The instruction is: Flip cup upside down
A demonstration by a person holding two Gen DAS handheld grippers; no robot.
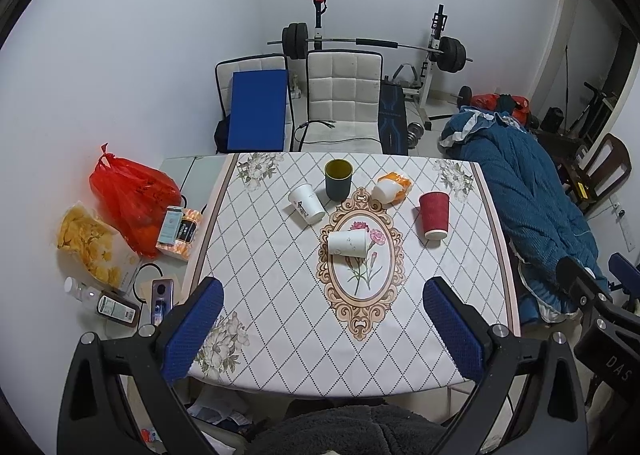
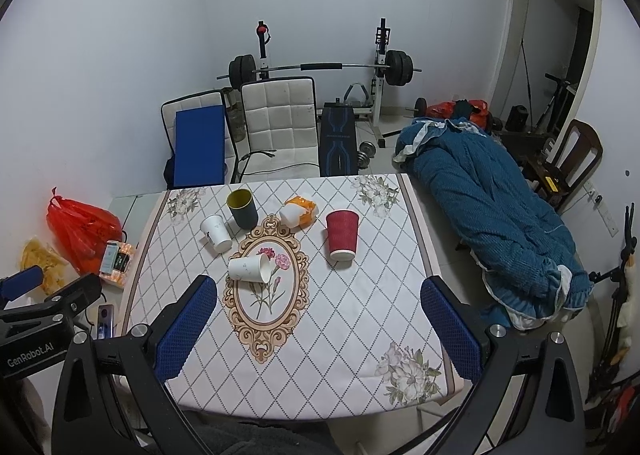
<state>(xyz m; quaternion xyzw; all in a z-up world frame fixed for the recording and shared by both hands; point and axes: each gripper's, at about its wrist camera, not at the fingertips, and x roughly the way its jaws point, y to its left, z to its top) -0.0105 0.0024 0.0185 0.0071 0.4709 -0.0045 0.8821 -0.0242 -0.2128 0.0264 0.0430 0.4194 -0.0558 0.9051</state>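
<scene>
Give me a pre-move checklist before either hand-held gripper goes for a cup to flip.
1. Left hand-held gripper open and empty: ok.
2. Right hand-held gripper open and empty: ok.
3. Dark green cup upright, mouth up, ready to flip: ok.
4. Red cup already mouth down: ok.
5. White cup on the medallion standing: not ok, it lies on its side.
6. Dark green cup empty inside: cannot tell.
</scene>
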